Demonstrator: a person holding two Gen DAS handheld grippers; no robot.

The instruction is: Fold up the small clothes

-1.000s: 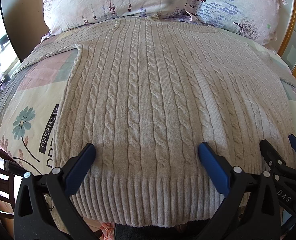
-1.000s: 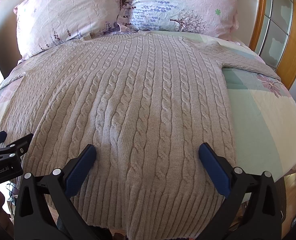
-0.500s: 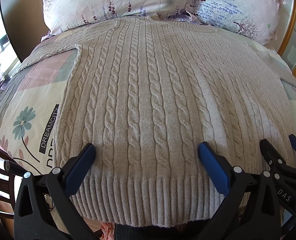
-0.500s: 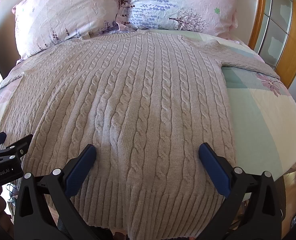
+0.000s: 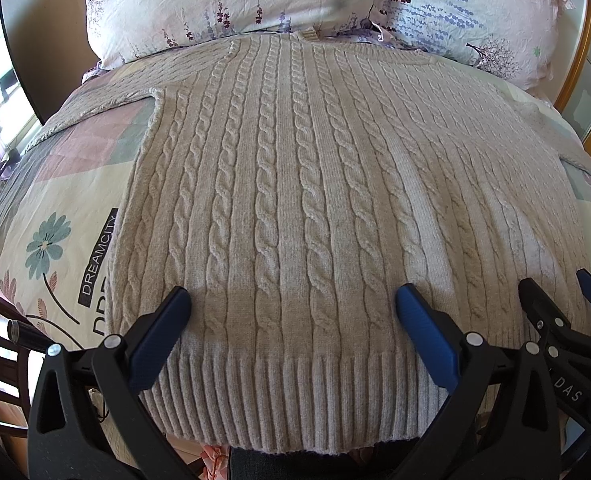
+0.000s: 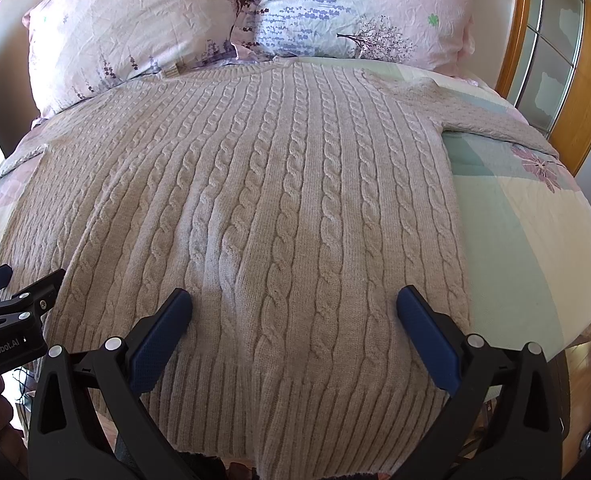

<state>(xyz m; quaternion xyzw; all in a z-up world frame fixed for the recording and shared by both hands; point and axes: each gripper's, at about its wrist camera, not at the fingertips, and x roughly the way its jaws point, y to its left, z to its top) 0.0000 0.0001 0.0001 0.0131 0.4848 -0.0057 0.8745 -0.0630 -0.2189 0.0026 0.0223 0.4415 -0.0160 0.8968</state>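
Bed (image 5: 67, 184): a quilted cover in pastel blocks with printed flowers and the word DREAMCITY on the left; it carries everything else in the scene.
Sweater (image 5: 295, 200): a beige cable-knit pullover lies flat across the middle of the bed, hem at the near edge, collar at the far end just below the pillows. Twisted cable columns run near to far between plain-knit bands. It looks thick and soft, likely to hold a crease loosely.
Pillows (image 6: 135, 28): two lie side by side at the far end, crinkled pale cotton with lavender sprigs and a tree print.
Sleeves (image 6: 495, 120): each spreads outward toward its own side of the bed, unfolded.
Hem (image 5: 295, 396): a ribbed band, slightly curved, draped over the near edge of the bed.
Left gripper (image 5: 293, 304): jaws spread wide, holding nothing, poised over the left part of the hem; black frame, blue textured pads.
Right gripper (image 6: 294, 304): likewise spread wide and empty, over the right part of the hem, close beside the left one.
Step in hand: seemingly the very start, with the garment laid out and no fold made.
Next move: probably a firm pinch on the fabric, at a sleeve or side edge to bring it inward, or at the hem; the bulky knit needs a deep bite so both layers lift together.
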